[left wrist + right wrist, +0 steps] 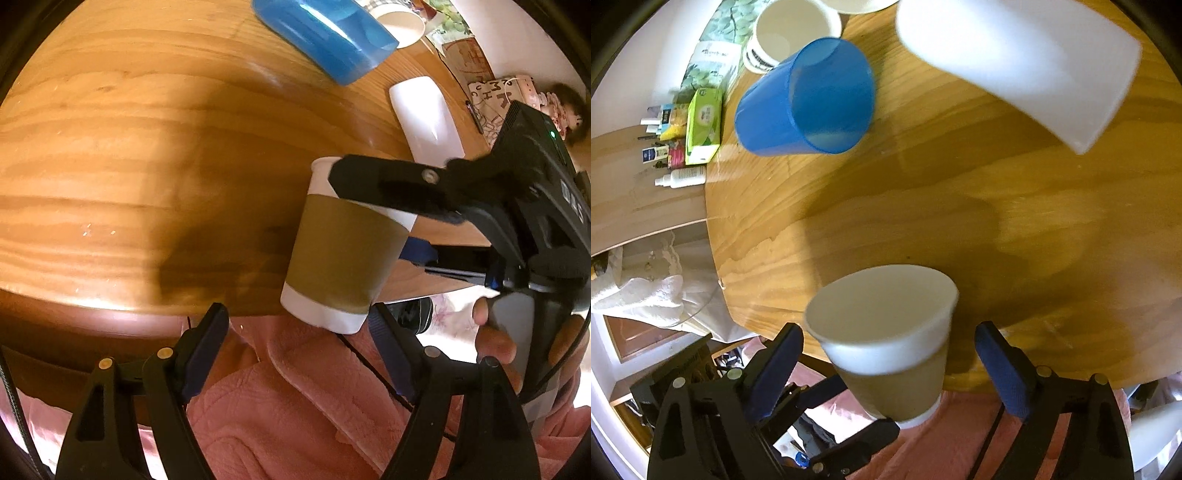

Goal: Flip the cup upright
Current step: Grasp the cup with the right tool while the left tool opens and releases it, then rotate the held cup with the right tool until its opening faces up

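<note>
**Desk:** What's nearest the lens?

**Photographer:** The left tongs [295,332] over a pink quilted garment [295,406], spread wide. The paper cup [332,251] hangs with its base between them; one pad sits right at the base, the other stands clear.

**Desk:** And the cup itself?

**Photographer:** White with a brown sleeve, mouth up and slightly tilted, in the air at the near edge of the wooden table [129,147]. The right tongs [886,343] straddle its rim band. I cannot tell whether they press it or only bracket it.

**Desk:** Further back?

**Photographer:** A blue cup [325,40] and a white cup [424,114], both lying on their sides on the table.
</note>
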